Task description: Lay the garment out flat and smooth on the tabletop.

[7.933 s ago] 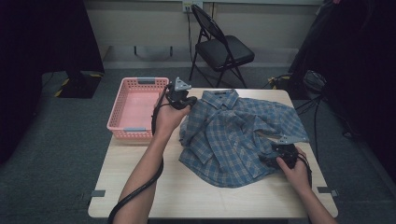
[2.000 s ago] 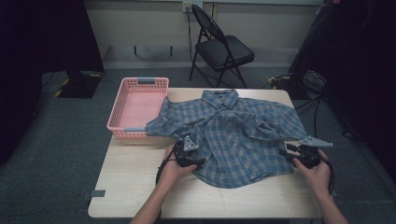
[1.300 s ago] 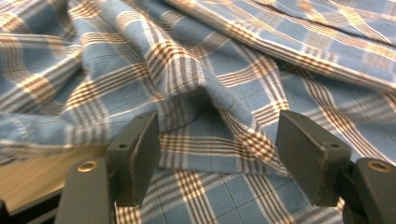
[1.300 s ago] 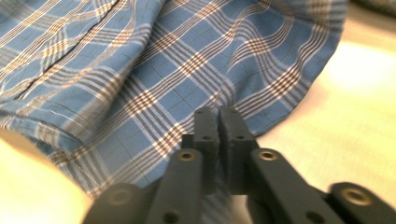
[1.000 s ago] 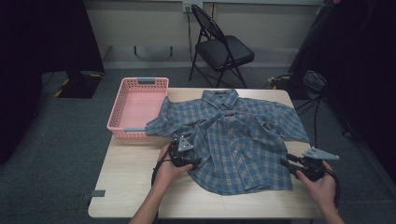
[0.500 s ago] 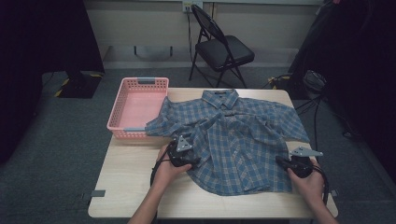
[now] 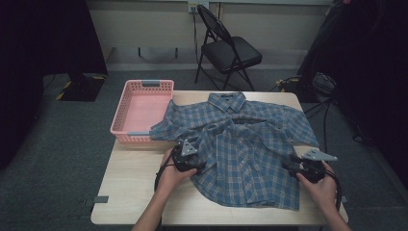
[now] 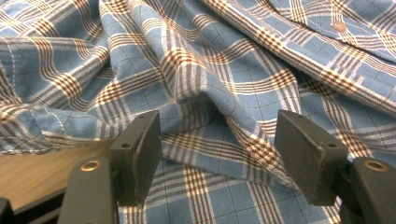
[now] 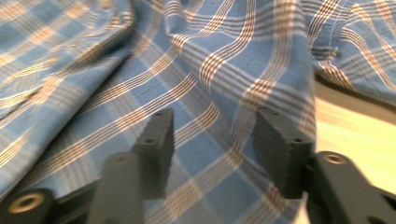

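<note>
Shirt (image 7: 245,149), blue plaid, is being spread face up across the desk (image 7: 134,187), its collar at the far edge and its hem toward the person, so that the whole garment is being kept flat and reachable from the near side. One sleeve is being draped over the near corner of the pink basket (image 7: 142,108), which is standing just beside the shirt's far left shoulder. The left tongs (image 7: 185,156) are being held at the shirt's left side seam, jaws standing apart; in the left gripper view (image 8: 215,154) a raised fold of cloth is lying between the pads without being pinched, which suggests a grasp is being lined up there. The right tongs (image 7: 300,166) are being brought to the shirt's right edge near the hem; their jaws have just been opening, and in the right gripper view (image 9: 212,140) the fabric is lying loose between them, not clamped. Both sides are being approached at once, likely so the shirt can be lifted or folded evenly. A folding chair (image 7: 231,48) is standing well beyond the shirt's collar.
</note>
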`<state>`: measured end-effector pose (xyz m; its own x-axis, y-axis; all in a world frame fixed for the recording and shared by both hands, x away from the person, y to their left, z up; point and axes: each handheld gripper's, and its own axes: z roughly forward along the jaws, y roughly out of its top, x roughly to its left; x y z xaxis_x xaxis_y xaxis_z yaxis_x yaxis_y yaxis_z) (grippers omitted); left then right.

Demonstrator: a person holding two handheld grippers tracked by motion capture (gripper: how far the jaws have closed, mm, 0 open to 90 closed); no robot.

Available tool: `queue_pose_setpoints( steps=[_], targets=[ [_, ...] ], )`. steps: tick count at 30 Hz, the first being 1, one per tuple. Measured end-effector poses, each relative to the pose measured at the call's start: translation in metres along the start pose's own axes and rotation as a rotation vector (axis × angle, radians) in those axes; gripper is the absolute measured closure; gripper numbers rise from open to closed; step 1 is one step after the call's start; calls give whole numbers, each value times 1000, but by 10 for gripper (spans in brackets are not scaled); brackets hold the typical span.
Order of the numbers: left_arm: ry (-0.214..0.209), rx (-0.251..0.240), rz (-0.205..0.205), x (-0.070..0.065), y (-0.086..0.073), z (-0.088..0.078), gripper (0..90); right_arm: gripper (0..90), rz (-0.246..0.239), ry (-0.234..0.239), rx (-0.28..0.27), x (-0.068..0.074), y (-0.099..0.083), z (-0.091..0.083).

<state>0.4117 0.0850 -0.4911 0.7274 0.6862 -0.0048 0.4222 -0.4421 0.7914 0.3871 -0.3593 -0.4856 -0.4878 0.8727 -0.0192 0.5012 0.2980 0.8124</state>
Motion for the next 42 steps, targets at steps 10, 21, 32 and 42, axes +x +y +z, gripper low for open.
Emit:
queue_pose_setpoints(
  steps=[10, 21, 32, 42],
  targets=[
    [7, -11, -12, 5, 0, -3, 321, 729, 14, -5, 70, 5, 4, 24],
    [11, -7, -14, 6, 0, -5, 324, 886, 17, 134, 79, 27, -22, -14],
    [5, -16, -12, 4, 2, -5, 327, 566, 28, 19, -65, 17, 16, -16],
    [7, -10, -17, 6, 0, -6, 327, 708, 15, -29, 67, 8, 12, 35]
  ],
)
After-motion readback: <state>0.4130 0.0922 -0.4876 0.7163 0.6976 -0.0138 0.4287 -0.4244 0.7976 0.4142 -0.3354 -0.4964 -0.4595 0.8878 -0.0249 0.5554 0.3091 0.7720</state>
